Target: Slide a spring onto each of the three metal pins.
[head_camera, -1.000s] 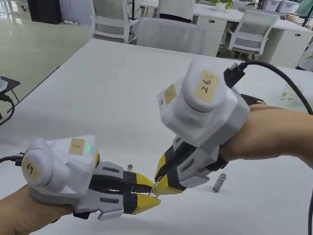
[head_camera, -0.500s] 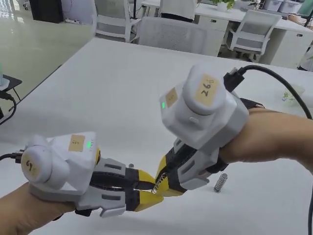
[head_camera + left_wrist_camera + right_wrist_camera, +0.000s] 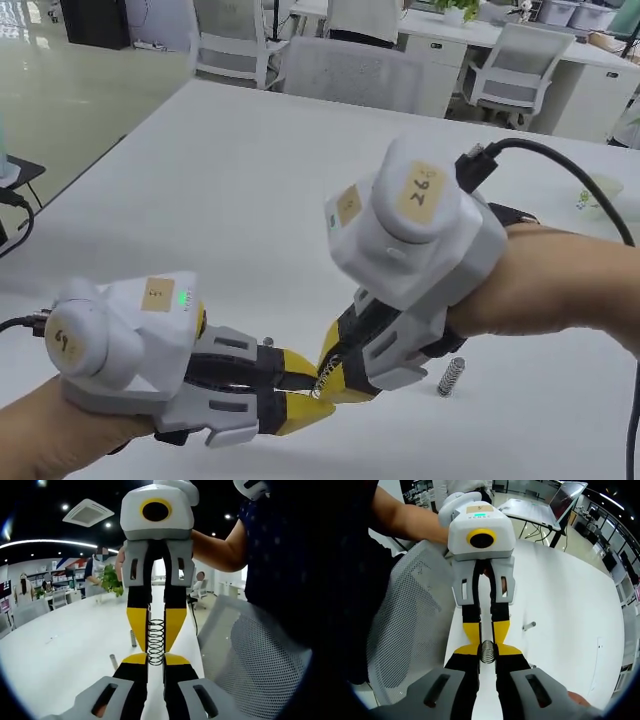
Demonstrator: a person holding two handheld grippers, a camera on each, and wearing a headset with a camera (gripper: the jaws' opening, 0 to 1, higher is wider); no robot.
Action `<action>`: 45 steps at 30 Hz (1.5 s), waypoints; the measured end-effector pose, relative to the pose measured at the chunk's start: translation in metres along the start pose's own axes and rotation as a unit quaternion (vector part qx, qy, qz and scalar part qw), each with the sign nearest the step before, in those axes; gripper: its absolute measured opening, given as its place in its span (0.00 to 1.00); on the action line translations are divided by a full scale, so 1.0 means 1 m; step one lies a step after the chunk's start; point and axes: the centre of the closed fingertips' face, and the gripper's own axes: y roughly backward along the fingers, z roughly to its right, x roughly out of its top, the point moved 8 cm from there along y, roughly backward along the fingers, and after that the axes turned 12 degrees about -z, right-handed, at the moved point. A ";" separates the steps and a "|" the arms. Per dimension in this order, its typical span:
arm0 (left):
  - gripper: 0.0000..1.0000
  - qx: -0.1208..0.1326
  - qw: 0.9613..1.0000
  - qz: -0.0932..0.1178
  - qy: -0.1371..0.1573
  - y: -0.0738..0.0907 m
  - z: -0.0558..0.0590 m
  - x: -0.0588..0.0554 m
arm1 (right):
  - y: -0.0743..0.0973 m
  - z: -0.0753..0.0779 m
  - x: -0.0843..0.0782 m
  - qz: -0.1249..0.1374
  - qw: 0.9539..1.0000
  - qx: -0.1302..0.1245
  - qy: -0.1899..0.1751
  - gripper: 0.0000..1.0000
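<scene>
Spring (image 3: 156,640): hung off the table between the 2 grippers' meeting tips, its coils running from the left gripper's tips up into the right gripper's jaws.
Left gripper (image 3: 155,660): jaws were narrow, set to the spring's width, with the spring's near end lodged between the yellow tips.
Right gripper (image 3: 487,652): jaws were also narrow and pinched the spring from both sides. In the left gripper view its yellow jaws flanked most of the coil and touched it.
Meeting: the 2 grippers faced each other tip to tip. In the head view the right gripper angled down onto the left gripper's tips.
Nearer pin (image 3: 114,661): stood on the table (image 3: 250,180) just left of the left gripper's tips, apart from the spring.
Farther pin (image 3: 133,638): stood a little further ahead, also left of those jaws and apart from the spring.
Pin (image 3: 529,625): showed on the table ahead and to the right of the right gripper's tips (which of the pins it was, I could not tell).
Second spring (image 3: 450,375): rested on the table just beside the right gripper's body, on the side away from the left gripper, touching nothing else.
Mesh chair back (image 3: 405,630): stood to the left of the right gripper's jaws, beyond the table edge.
</scene>
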 end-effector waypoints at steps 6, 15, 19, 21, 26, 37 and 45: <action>0.11 -0.001 1.000 -0.007 0.007 0.000 0.001 -0.002 | -0.001 0.001 -0.001 -0.006 1.000 -0.003 0.001 0.08; 0.20 0.000 1.000 -0.015 0.019 0.003 0.000 -0.007 | 0.003 0.004 -0.005 -0.005 1.000 -0.007 -0.007 0.08; 0.23 0.004 0.999 -0.017 0.027 0.007 -0.001 -0.010 | 0.005 0.006 -0.008 -0.005 1.000 -0.010 -0.012 0.09; 0.26 0.006 0.999 -0.016 0.036 0.009 -0.002 -0.013 | 0.006 0.008 -0.009 -0.005 1.000 -0.012 -0.015 0.09; 0.31 0.015 0.998 -0.019 0.049 0.015 -0.003 -0.020 | 0.008 0.011 -0.013 -0.008 1.000 -0.017 -0.020 0.09; 0.40 0.043 0.996 -0.017 0.080 0.028 -0.006 -0.031 | 0.013 0.019 -0.022 -0.012 0.999 -0.025 -0.034 0.09; 0.49 0.067 0.992 -0.022 0.100 0.036 -0.011 -0.041 | 0.015 0.025 -0.029 -0.015 0.998 -0.033 -0.045 0.09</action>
